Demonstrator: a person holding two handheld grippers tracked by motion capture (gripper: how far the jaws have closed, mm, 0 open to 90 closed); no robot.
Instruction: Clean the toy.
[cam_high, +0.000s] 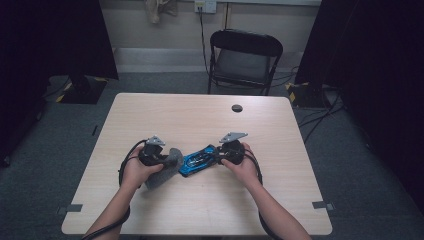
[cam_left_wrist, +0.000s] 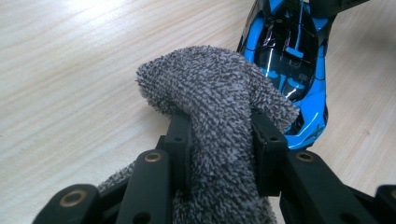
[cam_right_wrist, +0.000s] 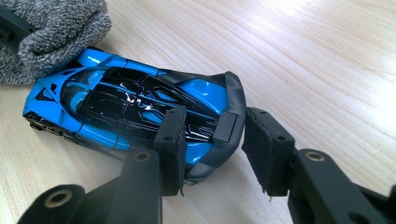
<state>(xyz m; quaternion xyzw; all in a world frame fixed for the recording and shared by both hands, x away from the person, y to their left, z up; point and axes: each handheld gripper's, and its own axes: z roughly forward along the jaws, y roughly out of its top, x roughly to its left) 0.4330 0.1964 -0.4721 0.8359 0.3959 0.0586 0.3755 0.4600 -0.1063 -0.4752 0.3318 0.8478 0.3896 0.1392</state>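
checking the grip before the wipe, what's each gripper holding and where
The left gripper is shut on a bunched fold of the grey cloth. The right gripper holds the blue toy car by one end.

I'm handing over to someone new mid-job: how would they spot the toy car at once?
Start at the pale wooden table, then look near its front middle, between the person's two hands. The toy car lies there, its rear held by the right gripper. It is glossy blue and black, unlike the fuzzy grey cloth touching its nose.
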